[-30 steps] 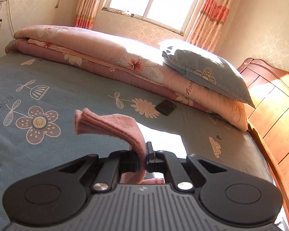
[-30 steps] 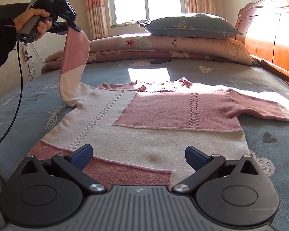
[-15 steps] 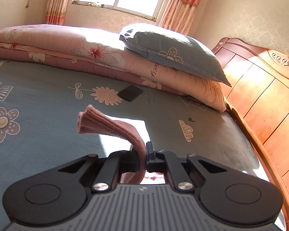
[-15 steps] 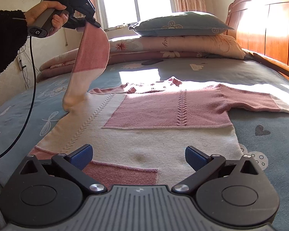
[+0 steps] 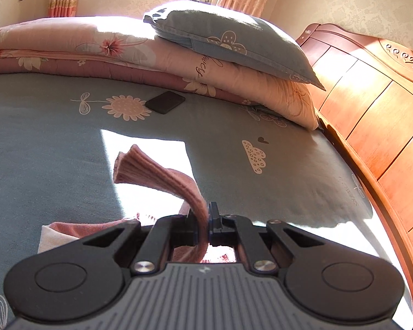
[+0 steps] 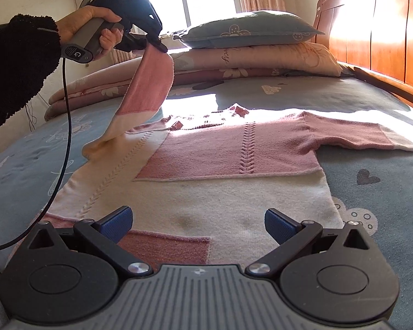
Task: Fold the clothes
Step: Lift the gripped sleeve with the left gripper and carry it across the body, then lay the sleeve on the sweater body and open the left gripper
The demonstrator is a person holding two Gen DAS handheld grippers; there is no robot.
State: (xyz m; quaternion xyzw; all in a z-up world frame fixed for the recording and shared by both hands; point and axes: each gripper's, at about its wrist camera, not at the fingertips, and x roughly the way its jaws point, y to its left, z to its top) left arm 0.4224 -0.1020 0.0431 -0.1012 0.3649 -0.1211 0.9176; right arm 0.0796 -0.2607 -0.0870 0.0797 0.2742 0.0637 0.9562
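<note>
A pink and cream knit sweater (image 6: 206, 181) lies flat on the blue bed sheet (image 6: 371, 198), its right sleeve (image 6: 371, 134) stretched out to the side. My left gripper (image 6: 159, 48), held by a hand in a black sleeve, is shut on the cuff of the left sleeve (image 6: 148, 93) and holds it up over the sweater's left shoulder. In the left wrist view the pink cuff (image 5: 157, 173) sticks out between the closed left gripper (image 5: 208, 220). My right gripper (image 6: 198, 224) hangs open over the sweater's hem, holding nothing.
A folded floral quilt (image 5: 96, 44) with a blue pillow (image 5: 234, 41) on top lies at the far side of the bed. A dark phone (image 5: 165, 102) rests on the sheet near it. The wooden headboard (image 5: 371, 96) runs along the right. A black cable (image 6: 64, 115) hangs from the left gripper.
The left gripper has carried the raised sleeve to the right, toward the middle of the sweater, and swung its view toward the headboard. The right gripper has stayed open over the hem.
</note>
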